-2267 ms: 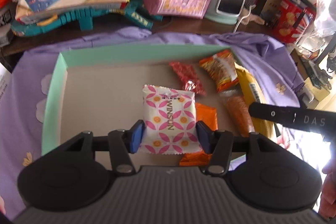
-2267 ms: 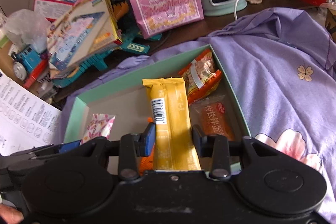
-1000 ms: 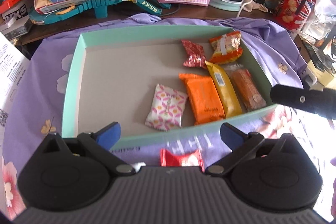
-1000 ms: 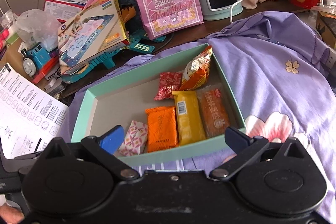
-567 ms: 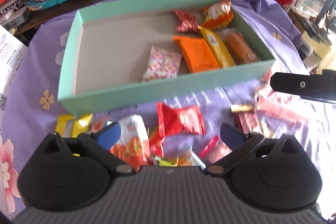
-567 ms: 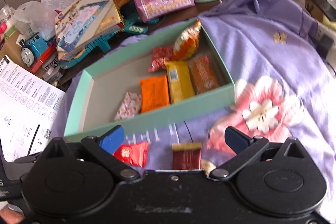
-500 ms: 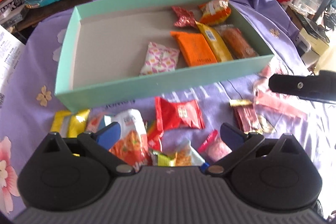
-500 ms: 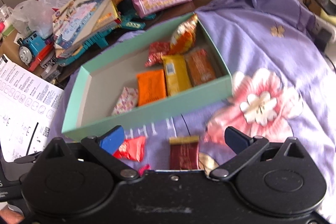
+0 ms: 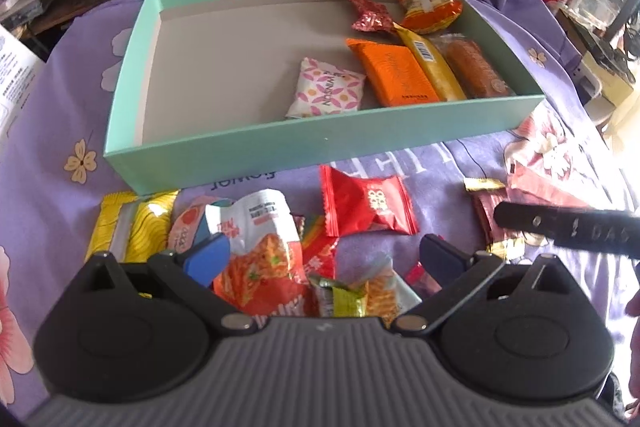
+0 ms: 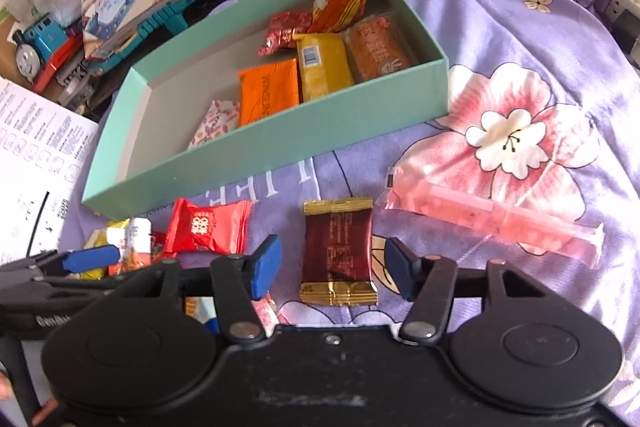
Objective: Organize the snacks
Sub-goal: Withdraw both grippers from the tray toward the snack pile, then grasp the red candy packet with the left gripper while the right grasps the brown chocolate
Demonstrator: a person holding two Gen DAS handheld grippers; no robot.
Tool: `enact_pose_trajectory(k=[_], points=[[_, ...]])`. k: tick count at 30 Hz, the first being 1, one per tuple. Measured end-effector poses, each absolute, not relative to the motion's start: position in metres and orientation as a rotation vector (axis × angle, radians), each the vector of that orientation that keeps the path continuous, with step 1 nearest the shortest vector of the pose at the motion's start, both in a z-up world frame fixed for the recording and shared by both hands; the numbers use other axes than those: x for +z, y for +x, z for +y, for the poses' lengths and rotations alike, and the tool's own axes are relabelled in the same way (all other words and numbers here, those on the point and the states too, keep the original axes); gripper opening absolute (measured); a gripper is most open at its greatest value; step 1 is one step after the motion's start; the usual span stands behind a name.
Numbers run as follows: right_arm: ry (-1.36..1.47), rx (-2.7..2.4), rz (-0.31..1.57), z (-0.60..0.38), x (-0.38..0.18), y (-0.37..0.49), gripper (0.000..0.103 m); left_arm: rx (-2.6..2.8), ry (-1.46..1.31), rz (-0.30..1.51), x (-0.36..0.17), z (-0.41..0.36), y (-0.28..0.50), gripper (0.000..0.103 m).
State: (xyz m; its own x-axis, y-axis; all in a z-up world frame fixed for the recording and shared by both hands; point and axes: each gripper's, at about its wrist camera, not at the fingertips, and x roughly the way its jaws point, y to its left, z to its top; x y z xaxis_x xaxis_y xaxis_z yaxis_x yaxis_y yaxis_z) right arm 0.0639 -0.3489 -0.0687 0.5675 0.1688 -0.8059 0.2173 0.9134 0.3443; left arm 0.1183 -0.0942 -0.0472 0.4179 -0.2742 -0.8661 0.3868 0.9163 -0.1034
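Jaws of the right gripper point(image 10: 331, 269) are closing around a dark red packet with gold ends point(image 10: 338, 251), which lies flat between them with gaps on both sides; the left gripper point(image 9: 324, 257) jaws stand wide over a heap of loose snacks. Beyond both pairs of jaws lies the mint-green box point(image 9: 320, 137) on a purple flowered cloth point(image 10: 520, 47), holding six snacks toward its right end. Ahead of the left jaws lies a red packet point(image 9: 368, 205). Between them lies a white and orange noodle-snack bag point(image 9: 260, 259). Right of the right jaws lies a clear pink packet point(image 10: 496, 217).
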Motion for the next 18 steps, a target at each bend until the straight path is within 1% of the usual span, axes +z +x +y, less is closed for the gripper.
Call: enact_pose_trajectory(k=[3, 8, 10, 12, 17, 18], points=[[0.415, -0.020, 0.990, -0.342, -0.074, 0.069, 0.051, -0.415, 0.116, 1.058, -0.047, -0.094, 0.122, 0.103], [0.377, -0.020, 0.997, -0.337, -0.080, 0.073, 0.046, -0.420, 0.121, 1.063, -0.051, -0.100, 0.127, 0.103], [0.341, -0.020, 0.992, -0.334, -0.079, 0.073, 0.039, -0.423, 0.126, 1.061, -0.052, -0.103, 0.127, 0.103], [0.314, -0.025, 0.986, -0.332, -0.079, 0.072, 0.037, -0.424, 0.139, 1.055, -0.052, -0.107, 0.128, 0.103], [0.333, -0.053, 0.977, -0.346, -0.081, 0.069, 0.037, -0.445, 0.163, 1.038, -0.051, -0.121, 0.132, 0.103], [0.340, -0.058, 0.976, -0.349, -0.081, 0.067, 0.037, -0.449, 0.173, 1.033, -0.051, -0.124, 0.132, 0.101]])
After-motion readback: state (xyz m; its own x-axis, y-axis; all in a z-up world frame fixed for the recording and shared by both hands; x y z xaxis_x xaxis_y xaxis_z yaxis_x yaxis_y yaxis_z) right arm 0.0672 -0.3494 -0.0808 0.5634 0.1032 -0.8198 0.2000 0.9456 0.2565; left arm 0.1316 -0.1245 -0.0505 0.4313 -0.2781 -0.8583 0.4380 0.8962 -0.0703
